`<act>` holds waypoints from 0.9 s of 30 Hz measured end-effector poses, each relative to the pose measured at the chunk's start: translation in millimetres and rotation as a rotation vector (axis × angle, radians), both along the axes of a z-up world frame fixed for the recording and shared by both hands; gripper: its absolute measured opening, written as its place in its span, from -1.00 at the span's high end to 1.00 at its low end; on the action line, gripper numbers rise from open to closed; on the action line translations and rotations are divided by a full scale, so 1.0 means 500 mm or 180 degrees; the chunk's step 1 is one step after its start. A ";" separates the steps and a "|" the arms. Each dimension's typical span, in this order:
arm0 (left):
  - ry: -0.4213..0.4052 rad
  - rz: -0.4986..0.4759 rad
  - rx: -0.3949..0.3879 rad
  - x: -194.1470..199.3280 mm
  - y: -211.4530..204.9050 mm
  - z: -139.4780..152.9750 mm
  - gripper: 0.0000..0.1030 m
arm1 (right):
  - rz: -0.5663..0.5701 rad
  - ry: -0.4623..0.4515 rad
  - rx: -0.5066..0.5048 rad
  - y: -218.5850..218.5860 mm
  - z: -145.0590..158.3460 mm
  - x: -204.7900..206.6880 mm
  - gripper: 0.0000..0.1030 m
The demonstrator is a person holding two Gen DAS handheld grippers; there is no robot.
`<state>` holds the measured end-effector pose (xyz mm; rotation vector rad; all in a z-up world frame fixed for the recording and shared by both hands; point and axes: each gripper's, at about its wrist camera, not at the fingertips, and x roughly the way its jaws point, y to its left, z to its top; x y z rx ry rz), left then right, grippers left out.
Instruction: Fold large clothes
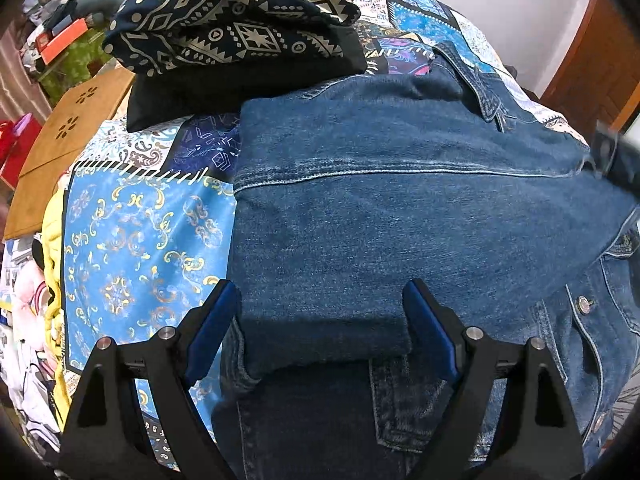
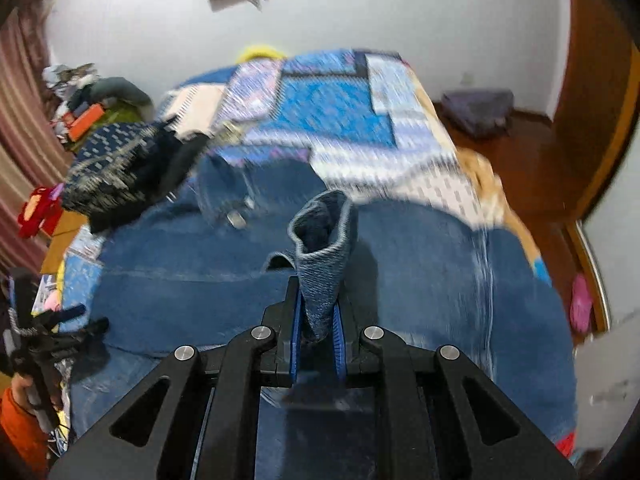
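I am pinching a denim jacket (image 1: 400,220) cuff in my right gripper (image 2: 317,336) over the bed (image 1: 140,232), left gripper (image 1: 320,320) hovering wide open; thin grip risking slip, undoing the fold

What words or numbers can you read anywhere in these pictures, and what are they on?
None can be read.
Denim jacket: no label showing; its button is too small to read.
Patterned cloth: only shapes, no letters.
Bedspread: only swirls and patterns.
Orange box: too far to read.
Right wrist view: too blurred for any writing.
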<state>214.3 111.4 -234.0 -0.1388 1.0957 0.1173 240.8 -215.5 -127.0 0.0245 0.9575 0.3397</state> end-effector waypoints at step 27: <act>-0.0883 -0.0676 -0.0026 0.011 -0.169 0.202 -0.73 | -0.0900 -0.0398 0.0180 -0.229 0.103 -0.106 -0.16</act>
